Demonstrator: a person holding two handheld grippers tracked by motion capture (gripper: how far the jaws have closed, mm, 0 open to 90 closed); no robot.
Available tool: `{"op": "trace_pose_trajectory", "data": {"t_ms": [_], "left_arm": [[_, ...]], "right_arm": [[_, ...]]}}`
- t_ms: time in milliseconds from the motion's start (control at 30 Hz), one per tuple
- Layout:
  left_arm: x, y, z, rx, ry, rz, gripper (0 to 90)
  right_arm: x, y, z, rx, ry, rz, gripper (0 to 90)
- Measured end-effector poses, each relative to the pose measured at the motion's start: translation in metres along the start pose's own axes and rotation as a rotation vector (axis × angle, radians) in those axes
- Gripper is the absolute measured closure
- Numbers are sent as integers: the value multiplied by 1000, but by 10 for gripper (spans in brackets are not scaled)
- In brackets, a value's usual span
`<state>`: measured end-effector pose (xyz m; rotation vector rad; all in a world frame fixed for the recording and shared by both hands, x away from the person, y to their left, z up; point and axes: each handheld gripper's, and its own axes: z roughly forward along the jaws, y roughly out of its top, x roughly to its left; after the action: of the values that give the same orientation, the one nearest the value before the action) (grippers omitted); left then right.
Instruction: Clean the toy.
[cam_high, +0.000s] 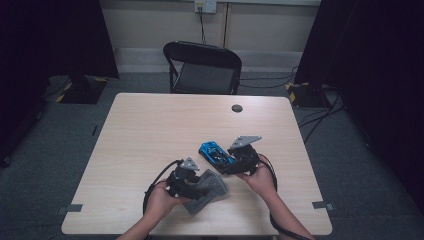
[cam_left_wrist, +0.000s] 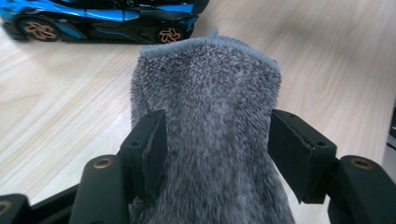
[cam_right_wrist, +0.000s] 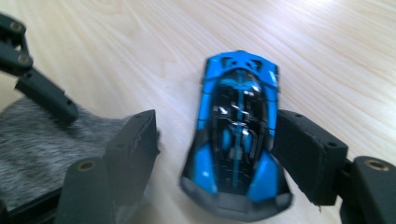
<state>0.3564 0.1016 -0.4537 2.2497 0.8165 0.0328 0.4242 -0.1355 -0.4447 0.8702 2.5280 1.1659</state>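
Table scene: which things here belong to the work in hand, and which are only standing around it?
Part of the work:
- grey cloth, between the open jaws of the left gripper
- blue toy car, between the open jaws of the right gripper

Only standing around:
- black folding chair behind the table
- wall socket
- floor cables

Both forearms enter from the bottom edge. The left gripper (cam_high: 196, 181) sits low near the front, jaws parted. The right gripper (cam_high: 231, 162) angles inward, its 2 jaws spread apart too.
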Motion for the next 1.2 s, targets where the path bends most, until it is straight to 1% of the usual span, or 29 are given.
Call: {"op": "trace_pose_trajectory", "data": {"t_ms": [67, 167, 233, 300, 333, 367, 433, 467, 600, 633, 700, 733, 767, 833, 933, 1000, 1067, 1100, 1133, 1200], "left_arm": [[0, -6, -8, -8, 2, -10, 375], [-2, -17, -17, 6, 42, 26, 375], [-2, -24, -23, -1, 46, 13, 376], [-3, -32, -26, -6, 64, 11, 377], [-4, -35, -27, 6, 71, 17, 377], [-5, -38, -27, 6, 81, 23, 378], [-5, -42, -27, 20, 73, 13, 378], [-5, -45, -25, 17, 78, 10, 379], [-2, -48, -19, 38, 75, 3, 380], [-1, -48, -18, 44, 78, 5, 383], [2, -47, -18, 44, 75, -7, 390], [3, -47, -18, 47, 76, -6, 392], [4, -46, -18, 49, 82, -2, 394], [6, -45, -17, 48, 86, -10, 397], [12, -44, -17, 46, 100, -22, 398], [17, -43, -16, 45, 104, -35, 398], [21, -43, -16, 47, 110, -48, 400], [24, -43, -16, 48, 102, -58, 400], [25, -43, -16, 46, 106, -66, 403], [26, -42, -16, 47, 105, -63, 407]], "right_arm": [[4, 1, 0, -1, 22, -12, 297], [12, 2, 1, -3, 63, -35, 291], [17, 3, 5, -2, 89, -43, 291], [24, 4, 9, 15, 113, -52, 291], [28, 4, 12, 22, 120, -62, 291], [31, 5, 14, 24, 129, -77, 291], [37, 6, 17, 27, 152, -91, 291], [41, 7, 18, 25, 163, -96, 290], [52, 10, 23, 5, 240, -118, 290], [55, 10, 24, 4, 262, -126, 289], [59, 10, 27, 5, 297, -140, 291], [61, 9, 29, 11, 309, -150, 291], [62, 8, 30, 21, 317, -155, 291], [65, 4, 35, 43, 331, -163, 291], [66, -3, 42, 78, 333, -166, 293], [66, -9, 45, 90, 338, -166, 293], [66, -14, 47, 103, 327, -177, 301], [66, -15, 47, 109, 327, -176, 306], [66, -16, 48, 109, 327, -173, 317], [66, -17, 47, 112, 322, -181, 341]]}}
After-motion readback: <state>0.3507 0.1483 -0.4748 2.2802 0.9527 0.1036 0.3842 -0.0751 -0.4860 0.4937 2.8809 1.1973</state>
